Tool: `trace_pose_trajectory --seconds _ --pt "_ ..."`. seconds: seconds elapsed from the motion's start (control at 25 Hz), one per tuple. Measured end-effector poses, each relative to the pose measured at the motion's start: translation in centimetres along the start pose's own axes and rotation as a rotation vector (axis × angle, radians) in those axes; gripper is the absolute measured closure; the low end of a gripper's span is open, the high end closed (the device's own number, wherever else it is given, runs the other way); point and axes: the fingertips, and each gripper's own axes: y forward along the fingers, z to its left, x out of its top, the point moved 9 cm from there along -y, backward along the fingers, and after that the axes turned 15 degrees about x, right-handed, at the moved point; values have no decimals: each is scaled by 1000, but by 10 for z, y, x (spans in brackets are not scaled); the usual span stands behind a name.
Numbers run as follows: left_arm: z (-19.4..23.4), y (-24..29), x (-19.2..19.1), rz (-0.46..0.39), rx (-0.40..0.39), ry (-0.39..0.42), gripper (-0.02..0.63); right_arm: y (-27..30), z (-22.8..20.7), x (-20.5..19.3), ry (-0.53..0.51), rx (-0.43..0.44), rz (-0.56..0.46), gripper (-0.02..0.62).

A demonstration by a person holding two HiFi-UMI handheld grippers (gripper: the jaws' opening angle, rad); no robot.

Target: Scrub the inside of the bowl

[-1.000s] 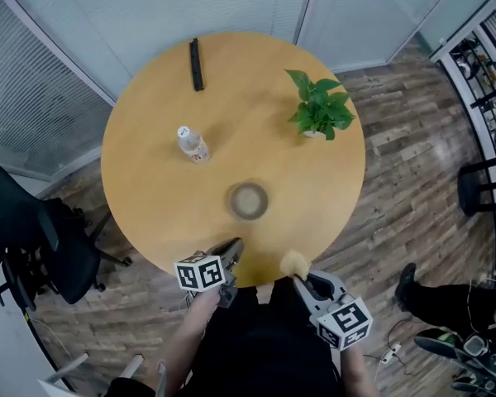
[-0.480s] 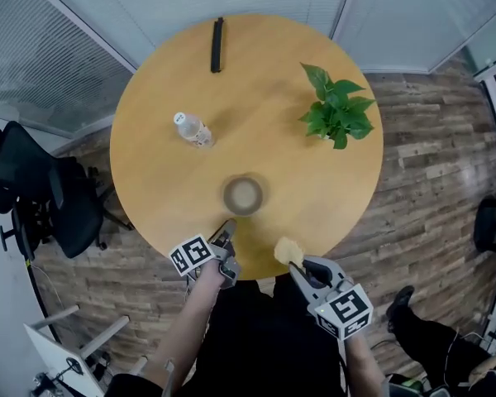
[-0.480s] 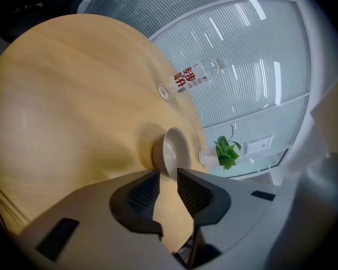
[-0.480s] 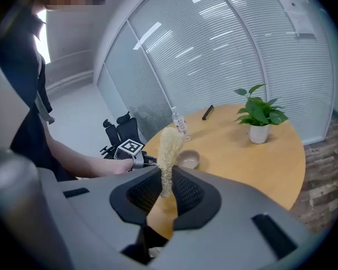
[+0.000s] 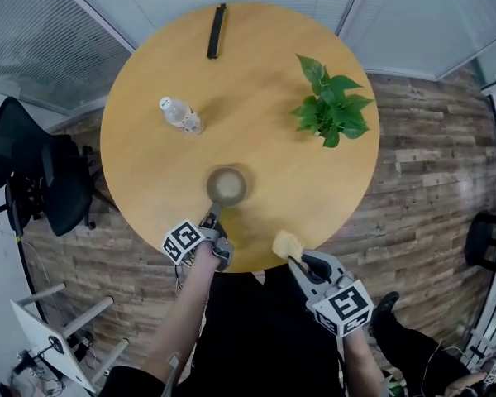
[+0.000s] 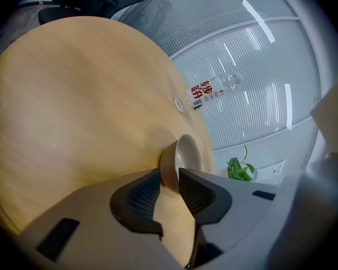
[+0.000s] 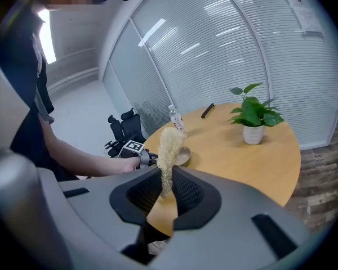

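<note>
A beige bowl (image 5: 226, 186) stands on the round wooden table (image 5: 149, 147), near its front edge. My left gripper (image 5: 212, 217) reaches up to the bowl's near side. In the left gripper view its jaws are opening, with the near wall of the bowl (image 6: 183, 157) standing between the two pads, which do not visibly press on it. My right gripper (image 5: 292, 258) hovers at the table's front edge, right of the bowl, shut on a pale yellow fibrous sponge (image 5: 286, 244). The sponge (image 7: 169, 145) sticks up out of the right jaws.
A water bottle (image 5: 180, 116) lies at the back left of the table. A potted green plant (image 5: 331, 110) stands at the back right, and a black bar (image 5: 217, 31) lies at the far edge. Black office chairs (image 5: 33, 180) stand left of the table on the wood floor.
My left gripper has moved forward from the table's edge to the bowl and its jaws have opened around the near wall. The right gripper has held its place with the sponge.
</note>
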Motion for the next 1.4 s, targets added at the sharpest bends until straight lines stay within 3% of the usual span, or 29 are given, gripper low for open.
trace_pose_trajectory --seconds 0.24,0.52,0.72,0.96,1.2,1.4 --pt "-9 8 -3 -1 53 38 491 -11 -7 -9 13 5 9 545" --pt "-9 15 -9 5 92 17 492 -14 -12 -11 16 17 1 545" --pt "-9 15 -10 -17 99 8 577 -16 -9 -13 18 17 7 545" --pt "-10 13 -12 0 86 35 582 -14 -7 -14 13 15 14 545" --pt "-8 0 -12 49 79 138 583 -7 4 -12 13 -8 12 545" --pt "-9 -20 -3 42 123 334 583 14 20 -15 20 -20 60 545"
